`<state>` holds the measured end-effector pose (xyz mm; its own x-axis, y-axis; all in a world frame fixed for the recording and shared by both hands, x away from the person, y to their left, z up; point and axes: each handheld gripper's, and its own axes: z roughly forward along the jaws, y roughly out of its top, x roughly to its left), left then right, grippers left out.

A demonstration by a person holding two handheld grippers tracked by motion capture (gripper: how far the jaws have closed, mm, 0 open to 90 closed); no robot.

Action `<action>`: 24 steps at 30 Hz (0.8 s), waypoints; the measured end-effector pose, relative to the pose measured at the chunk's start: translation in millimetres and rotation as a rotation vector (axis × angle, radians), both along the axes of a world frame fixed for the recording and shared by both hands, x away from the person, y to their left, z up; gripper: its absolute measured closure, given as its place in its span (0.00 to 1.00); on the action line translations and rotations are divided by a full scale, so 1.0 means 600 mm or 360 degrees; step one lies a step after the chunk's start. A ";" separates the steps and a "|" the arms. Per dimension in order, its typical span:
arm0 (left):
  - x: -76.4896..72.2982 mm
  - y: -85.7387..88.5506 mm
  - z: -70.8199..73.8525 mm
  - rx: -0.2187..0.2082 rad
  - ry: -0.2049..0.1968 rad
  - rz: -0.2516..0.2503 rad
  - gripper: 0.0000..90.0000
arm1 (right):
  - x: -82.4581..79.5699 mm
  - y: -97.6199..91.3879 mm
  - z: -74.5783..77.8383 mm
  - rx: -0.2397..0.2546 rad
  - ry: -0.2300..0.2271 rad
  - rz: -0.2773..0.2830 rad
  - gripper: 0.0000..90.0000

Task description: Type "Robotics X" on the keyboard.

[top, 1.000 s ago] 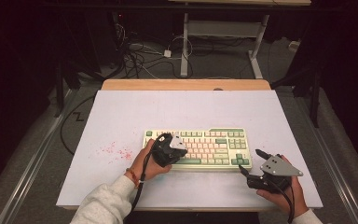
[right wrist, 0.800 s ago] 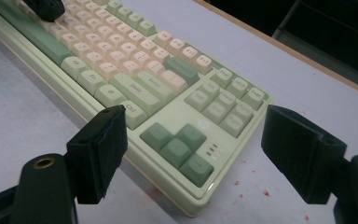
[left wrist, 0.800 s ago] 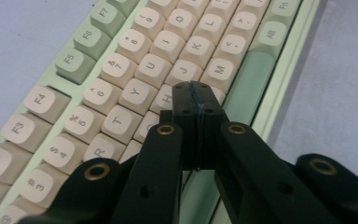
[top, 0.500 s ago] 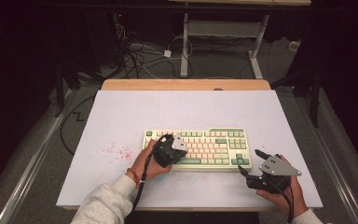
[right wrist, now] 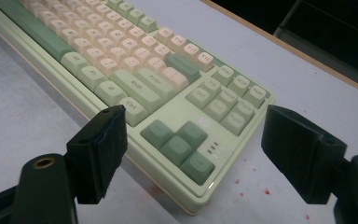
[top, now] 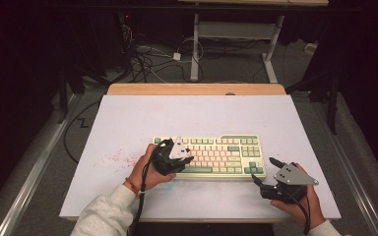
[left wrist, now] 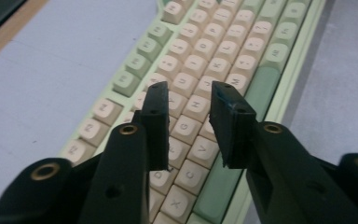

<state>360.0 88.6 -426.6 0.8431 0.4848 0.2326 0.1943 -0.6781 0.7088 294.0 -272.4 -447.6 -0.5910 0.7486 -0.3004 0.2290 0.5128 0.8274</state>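
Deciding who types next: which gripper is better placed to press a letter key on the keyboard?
Left. The left gripper hangs right over the keyboard's letter rows; its jaws have just been opening, with nothing between them. The right gripper sits off the keyboard's right end, jaws wide open, near the arrow keys.

A pale green and cream mechanical keyboard (top: 216, 156) lies on the white-topped table (top: 197, 115), toward its near edge and a little right of centre. The left hand-held gripper (top: 173, 156) hangs over the keyboard's left end. The right hand-held gripper (top: 268, 169) sits just off its near right corner, with red specks (top: 115, 157) left of the keyboard.
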 end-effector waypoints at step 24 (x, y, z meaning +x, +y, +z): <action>-0.044 0.108 -0.018 -0.0005 -0.0252 0.0259 0.25 | 0.002 0.004 0.000 0.0008 0.0004 -0.0001 0.25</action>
<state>333.5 153.5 -437.5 0.7069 0.6123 0.3542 0.1870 -0.6446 0.7413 295.1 -270.3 -447.4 -0.5913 0.7506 -0.2950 0.2316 0.5083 0.8294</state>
